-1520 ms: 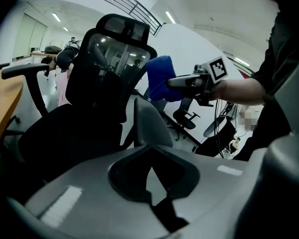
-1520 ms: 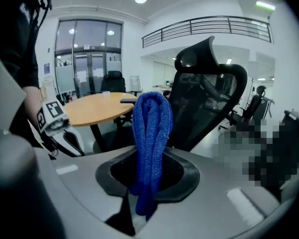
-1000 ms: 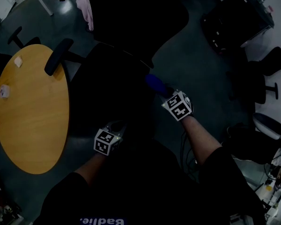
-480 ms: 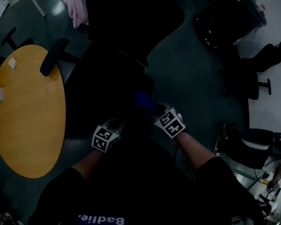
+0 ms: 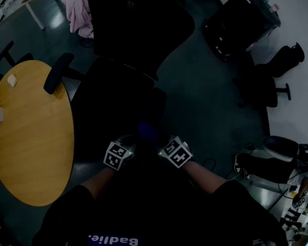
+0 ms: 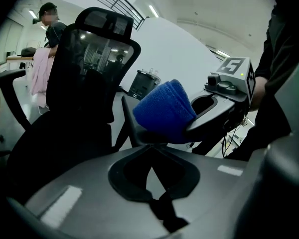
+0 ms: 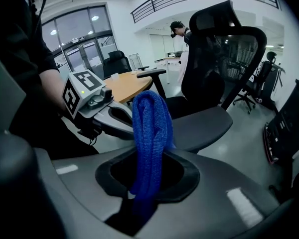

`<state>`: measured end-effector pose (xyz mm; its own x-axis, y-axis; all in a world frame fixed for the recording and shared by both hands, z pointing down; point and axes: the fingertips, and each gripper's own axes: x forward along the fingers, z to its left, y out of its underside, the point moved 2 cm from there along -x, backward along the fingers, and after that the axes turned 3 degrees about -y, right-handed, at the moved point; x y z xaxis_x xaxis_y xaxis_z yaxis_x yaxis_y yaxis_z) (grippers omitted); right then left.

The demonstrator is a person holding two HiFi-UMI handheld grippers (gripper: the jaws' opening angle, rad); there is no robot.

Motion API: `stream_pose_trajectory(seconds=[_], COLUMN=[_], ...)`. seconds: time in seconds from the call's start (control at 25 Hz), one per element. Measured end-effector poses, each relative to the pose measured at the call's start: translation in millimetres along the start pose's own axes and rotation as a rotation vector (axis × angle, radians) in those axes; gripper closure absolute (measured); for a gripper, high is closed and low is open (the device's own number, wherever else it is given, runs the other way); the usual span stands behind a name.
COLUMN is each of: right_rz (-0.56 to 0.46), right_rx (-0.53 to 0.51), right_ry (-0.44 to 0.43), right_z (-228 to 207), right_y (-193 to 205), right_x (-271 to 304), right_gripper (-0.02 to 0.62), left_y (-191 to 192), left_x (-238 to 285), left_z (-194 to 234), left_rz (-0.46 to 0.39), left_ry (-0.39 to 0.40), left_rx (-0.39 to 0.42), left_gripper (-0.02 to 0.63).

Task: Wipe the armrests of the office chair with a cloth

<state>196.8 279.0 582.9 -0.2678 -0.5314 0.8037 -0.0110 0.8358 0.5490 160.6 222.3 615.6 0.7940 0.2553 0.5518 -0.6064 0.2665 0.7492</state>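
Pinching nubby blue cloth (image 7: 150, 128), right claw (image 7: 145, 183)

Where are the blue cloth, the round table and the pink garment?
blue cloth (image 7: 150, 128), right gripper view, middle of the upright fold
round table (image 5: 36, 147), head view, bare top
pink garment (image 5: 76, 12), head view, its middle

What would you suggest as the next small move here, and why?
Probably carry the right gripper toward the armrest beside the round table: its jaws are shut on the blue cloth, which touches no armrest yet.
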Motion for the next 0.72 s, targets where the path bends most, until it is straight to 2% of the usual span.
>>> stream_pose_trajectory(seconds=[0.2,0.32,0.48,0.6,0.72], right_rz=[0.017,0.029,0.019,-0.032,-0.123], right_rx=[0.045,0.066,0.153,0.193,0.211], right_ry=[-0.019,-0.017,-0.021,-0.016,-0.014], right_z=[19.3,27.3,35.9,42.7,45.9], right_y=[-0.9,-0.6,-4.0,-12.7,-34.4], right_x=[1.1,1.3,1.0,-3.7,-15.1], right_gripper=[0.508,0.508,0.508,0.508,0.508], left_y=[-1.3,-3.7,-4.2,-7.9,-21.0], left_x=[-0.3,1.5,-4.8,-18.3,-40.6], left_z=[-5.5,-16.8,-19.5,-15.1,-0.6], left_rz=[0.026,0.054,0.068,0.037,-0.028], left_ry=[0.046,0.100,0.147,0.167,0.141], left_rx=[0.042,0.105,0.165,0.164,0.130], left_gripper=[0.586,0.586,0.586,0.586,0.586])
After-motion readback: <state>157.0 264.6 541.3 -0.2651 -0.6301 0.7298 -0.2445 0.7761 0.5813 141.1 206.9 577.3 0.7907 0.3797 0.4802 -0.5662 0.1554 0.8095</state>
